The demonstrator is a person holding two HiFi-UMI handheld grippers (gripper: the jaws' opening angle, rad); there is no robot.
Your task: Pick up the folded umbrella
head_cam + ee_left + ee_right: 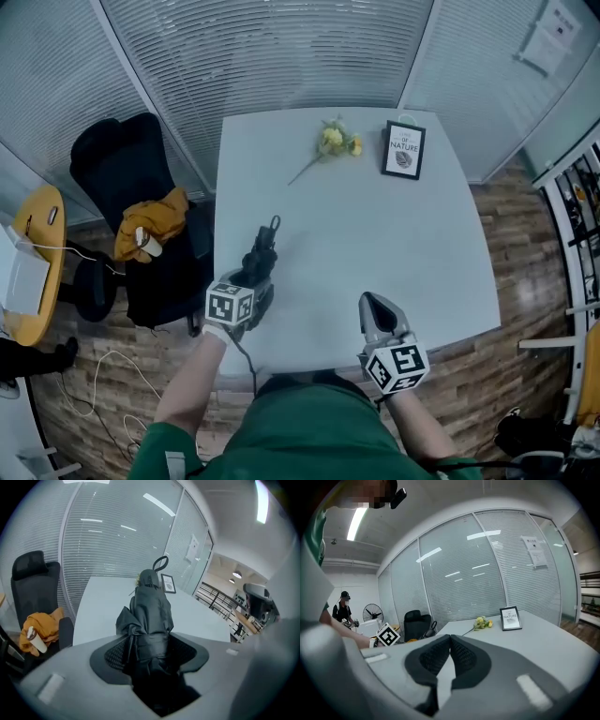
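Left fingers: clamped on the folded umbrella, around its wrapped middle.
Umbrella: black, in the left gripper over the table's near left part, strap loop at its far end.
Yellow flower: lying near the far table edge.
Right fingers: tips together, nothing between.
Right gripper: over the near table edge.
Framed print: upright, just right of the flower.
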